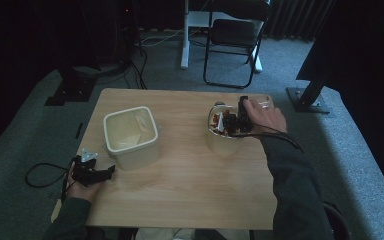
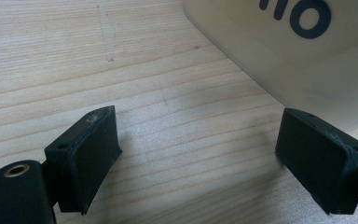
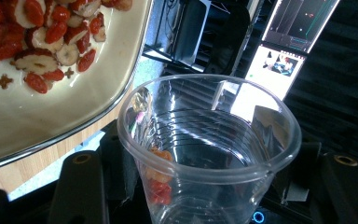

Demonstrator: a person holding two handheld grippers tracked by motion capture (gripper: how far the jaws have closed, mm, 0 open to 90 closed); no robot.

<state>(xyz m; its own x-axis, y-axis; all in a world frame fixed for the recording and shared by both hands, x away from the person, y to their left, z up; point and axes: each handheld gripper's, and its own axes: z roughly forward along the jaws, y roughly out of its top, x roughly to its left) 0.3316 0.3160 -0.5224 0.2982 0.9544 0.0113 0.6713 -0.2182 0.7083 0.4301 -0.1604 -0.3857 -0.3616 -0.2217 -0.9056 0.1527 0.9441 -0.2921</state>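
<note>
Between the jaws of the right gripper [image 3: 205, 186] one clear plastic cup [image 3: 209, 149] is being gripped, its open mouth facing the camera that rides on the gripper. Inside the cup, against its near-left wall, a few red and pale pieces [image 3: 159, 179] are being shown; their exact count cannot be told. Just beyond the cup's rim, up and to the left, one cream bowl [image 3: 74, 102] of red dried fruit and pale slices is being seen at the table's edge. From above, this gripper [image 1: 241, 120] is being held over the bowl [image 1: 214, 129] at the far right of the wooden table [image 1: 190, 180].

Ahead of the left gripper [image 2: 193, 154], whose jaws are being kept wide apart over bare wood, one cream container [image 2: 307, 60] is standing just beyond the right jaw. From above, one such square tub [image 1: 131, 134] is being seen just beside that gripper [image 1: 92, 172].
</note>
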